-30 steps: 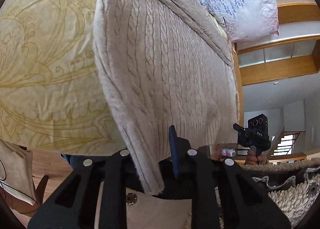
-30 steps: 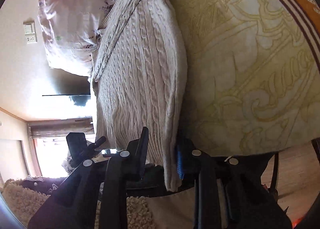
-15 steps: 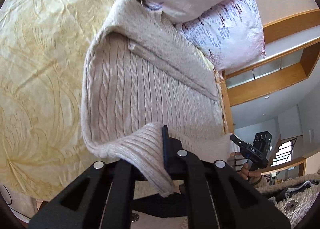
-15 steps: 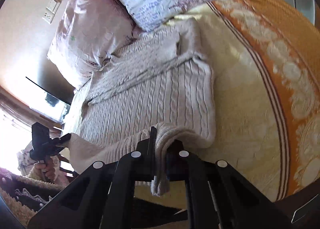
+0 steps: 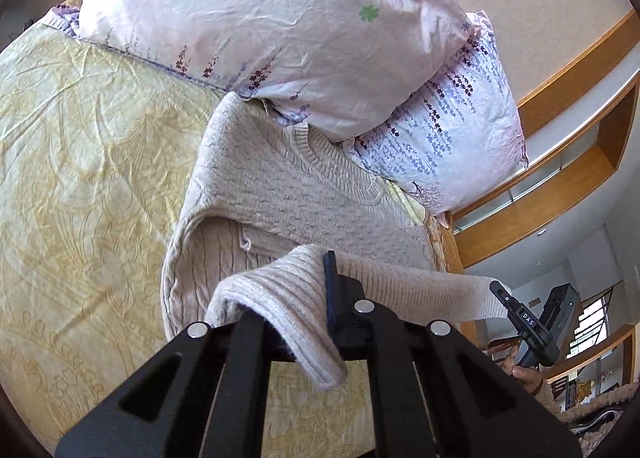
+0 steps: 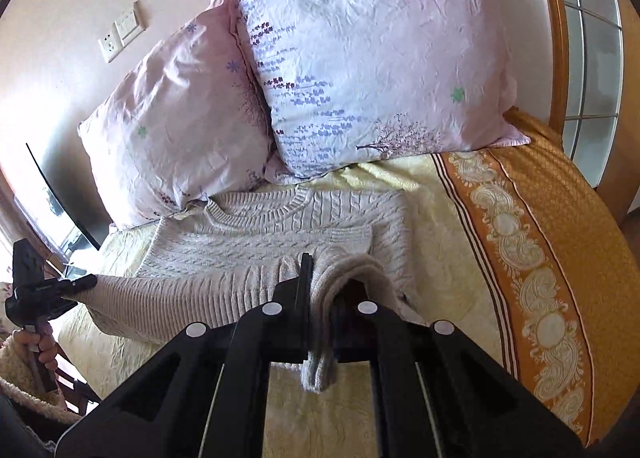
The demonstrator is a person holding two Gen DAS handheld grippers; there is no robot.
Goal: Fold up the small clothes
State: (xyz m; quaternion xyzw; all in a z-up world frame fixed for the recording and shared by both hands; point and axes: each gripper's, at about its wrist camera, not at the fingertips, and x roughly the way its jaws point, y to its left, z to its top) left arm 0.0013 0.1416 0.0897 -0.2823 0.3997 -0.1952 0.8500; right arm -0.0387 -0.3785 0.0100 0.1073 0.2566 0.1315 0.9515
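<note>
You hold the sweater (image 6: 248, 254) hem, lower centre of frame, clamped in both tools (image 5: 316, 322) (image 6: 324, 314); fold unfinished.

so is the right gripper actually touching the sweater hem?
Touching. The right wrist view shows the right gripper shut on the sweater, its ribbed hem pinched between the jaws and hanging out below them.

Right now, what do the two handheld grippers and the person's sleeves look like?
Both grippers are matte black with angular cut-out frames, silver round bolt heads and blue finger pads. From the left wrist view, the right gripper has white "DAS" lettering. From the right wrist view, the left gripper has a boxy black camera block. Both sleeves are cream, fleecy.
</note>
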